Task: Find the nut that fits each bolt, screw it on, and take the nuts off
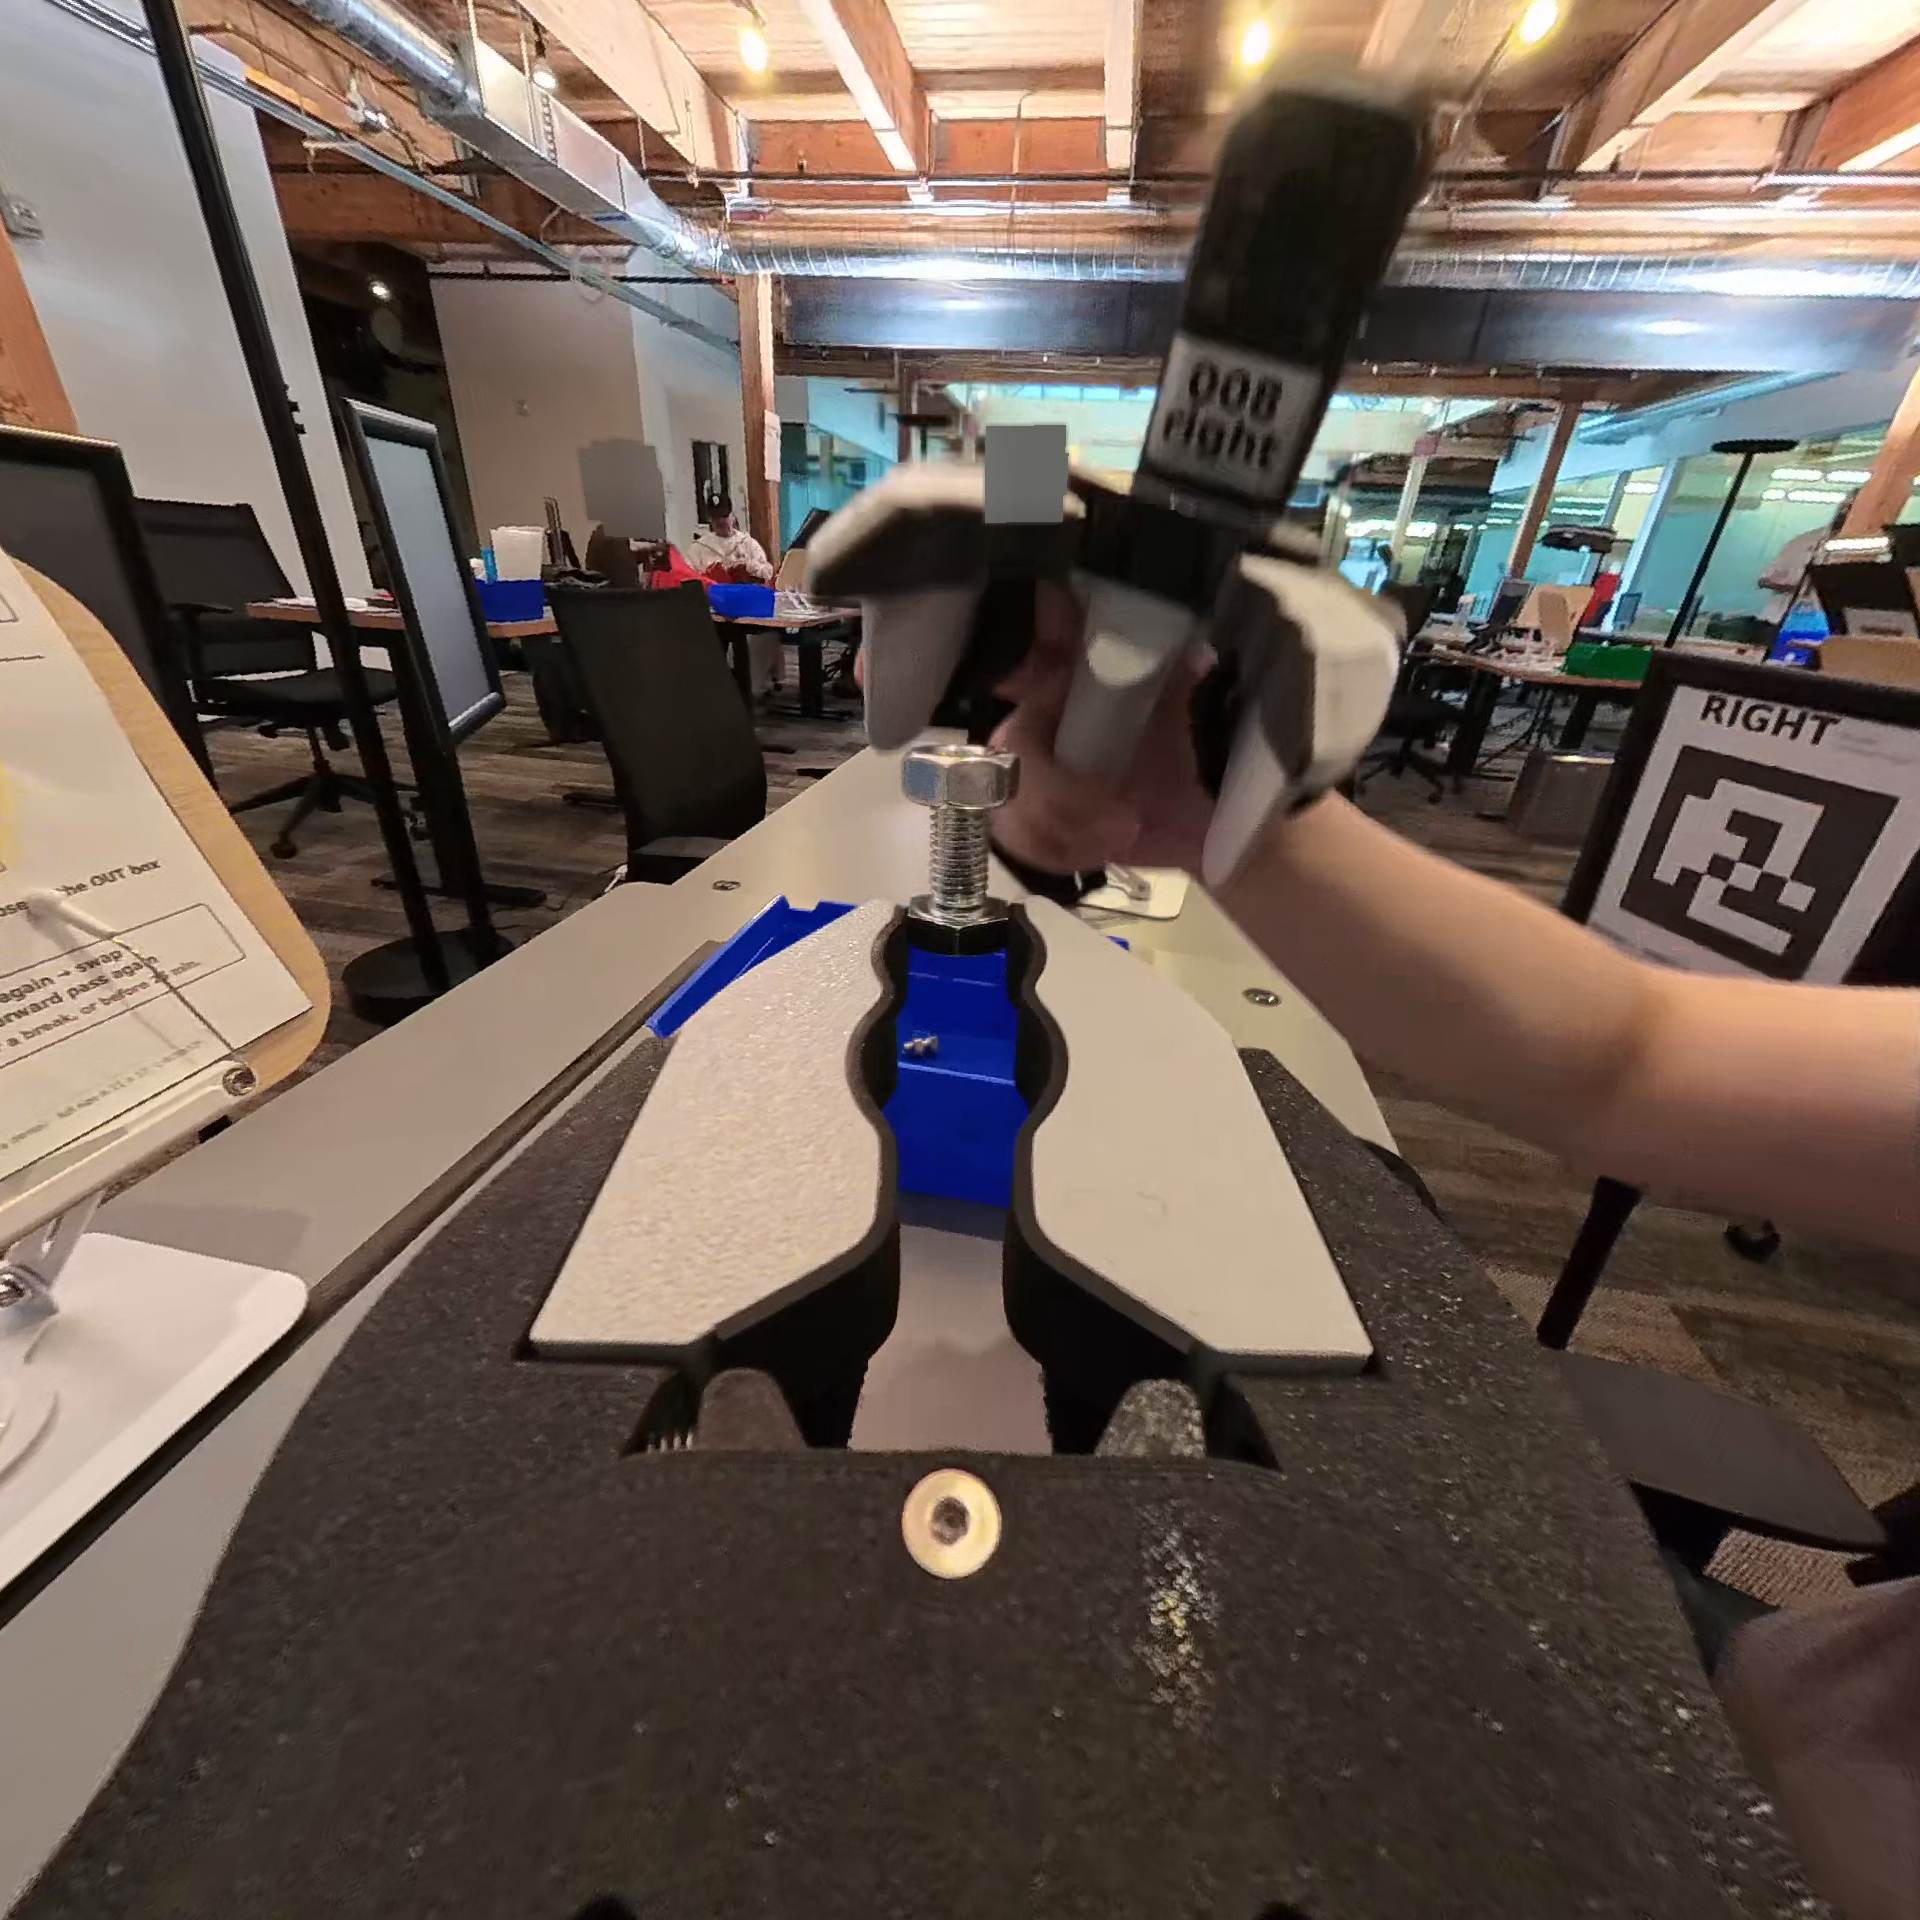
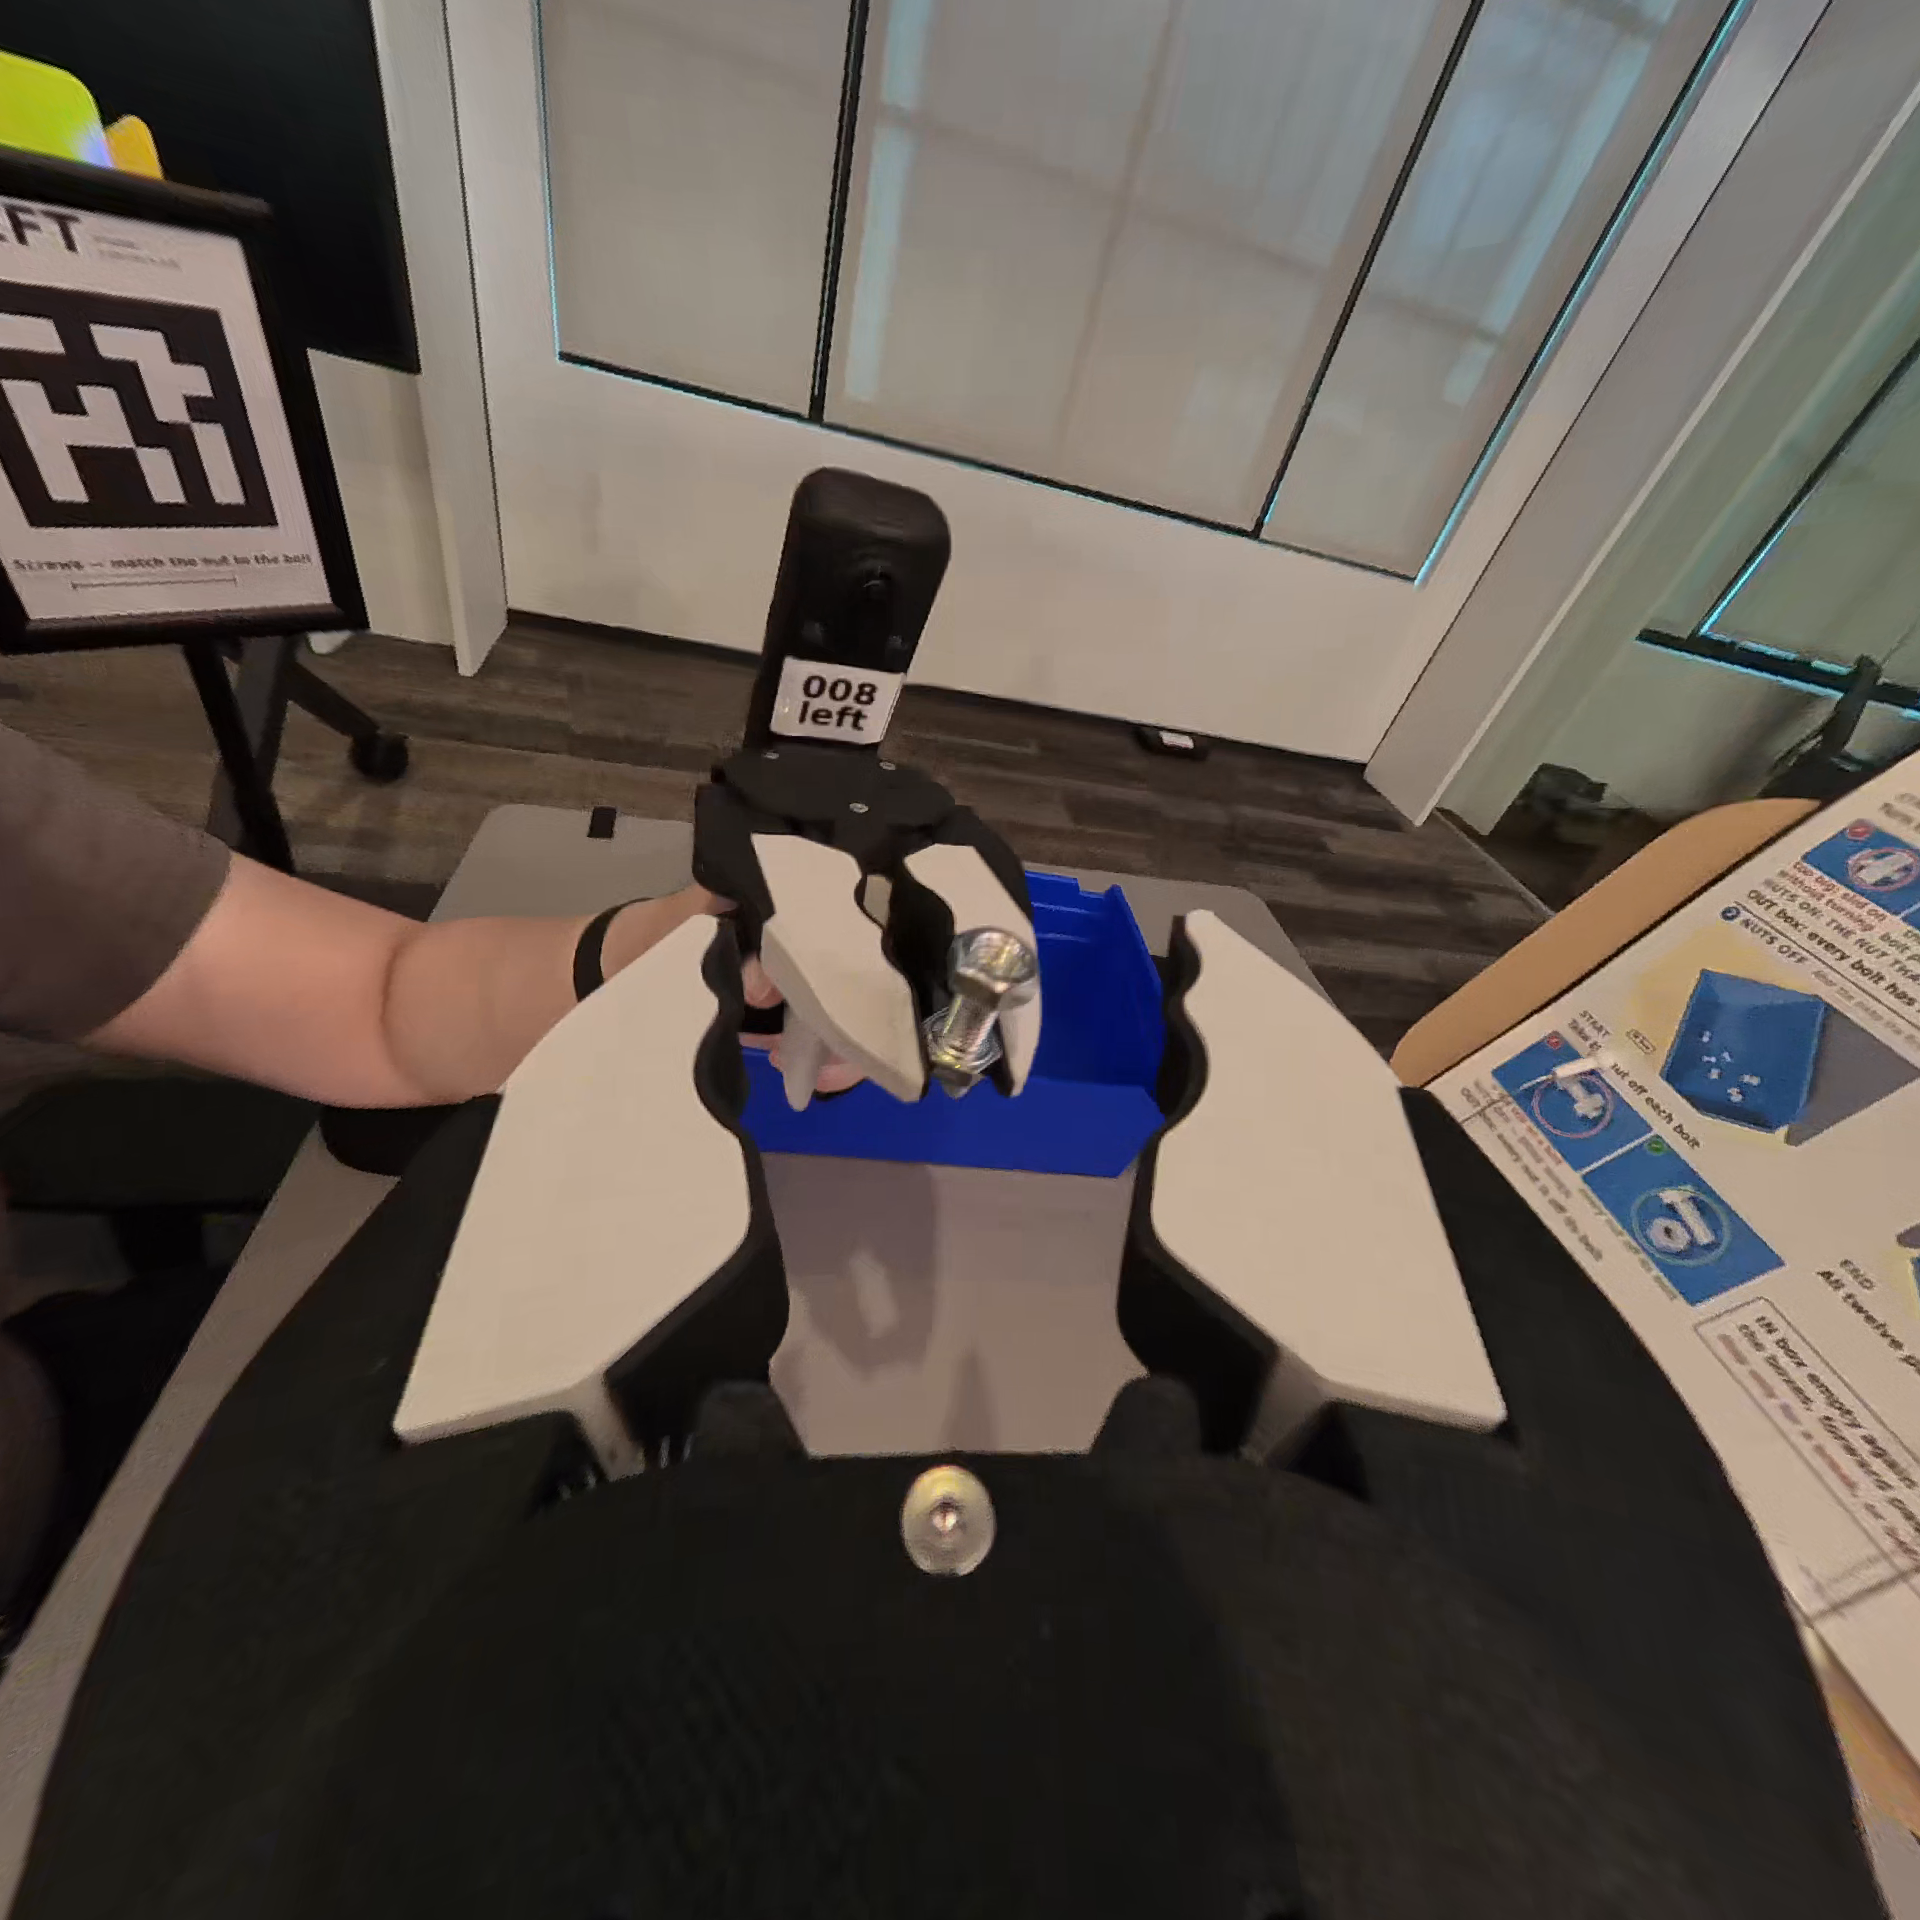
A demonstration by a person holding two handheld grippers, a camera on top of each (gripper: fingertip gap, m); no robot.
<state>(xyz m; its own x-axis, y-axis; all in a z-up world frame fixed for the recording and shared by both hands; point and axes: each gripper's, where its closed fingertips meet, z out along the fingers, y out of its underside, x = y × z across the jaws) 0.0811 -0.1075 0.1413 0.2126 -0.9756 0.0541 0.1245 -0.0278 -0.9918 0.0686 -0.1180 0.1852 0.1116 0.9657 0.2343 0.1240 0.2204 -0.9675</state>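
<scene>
The left gripper (image 1: pixel 956 930) is clamped on the nut (image 1: pixel 957 924) at its fingertips, with the bolt (image 1: pixel 958 831) standing upright, head up. The right gripper (image 2: pixel 948 961) has its jaws wide apart and empty, just beside the bolt. Below both sits the blue bin (image 2: pixel 1091 1127) on the grey table (image 1: pixel 343 1132), whose edges fall away to floor.
</scene>
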